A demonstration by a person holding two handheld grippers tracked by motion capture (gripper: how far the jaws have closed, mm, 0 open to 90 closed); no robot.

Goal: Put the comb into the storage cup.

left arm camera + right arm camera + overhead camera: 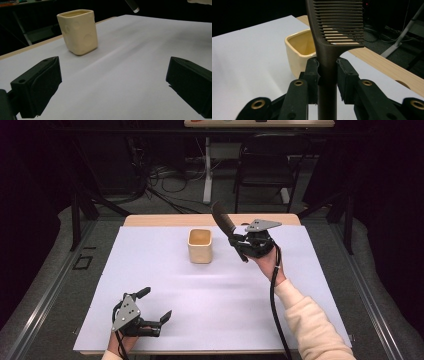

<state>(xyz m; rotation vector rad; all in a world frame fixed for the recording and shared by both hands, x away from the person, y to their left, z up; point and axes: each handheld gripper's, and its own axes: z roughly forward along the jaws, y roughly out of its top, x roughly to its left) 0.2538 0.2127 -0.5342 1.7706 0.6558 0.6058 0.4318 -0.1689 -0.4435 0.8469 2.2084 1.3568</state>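
Up right of the cup (200, 246), the right tongs (240, 242) pinch a dark comb (223, 223) — tilted. Well nearer than the cup, the left tongs (156, 305) stand spread over the bare tabletop (225, 290).

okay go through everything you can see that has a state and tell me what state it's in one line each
Comb: clamped by its handle, held up off the table, teeth end up.
Cup: upright on the white sheet, open top, nothing seen inside.
Right gripper: shut on the comb.
Left gripper: open, nothing between the jaws, low over the table's near edge.
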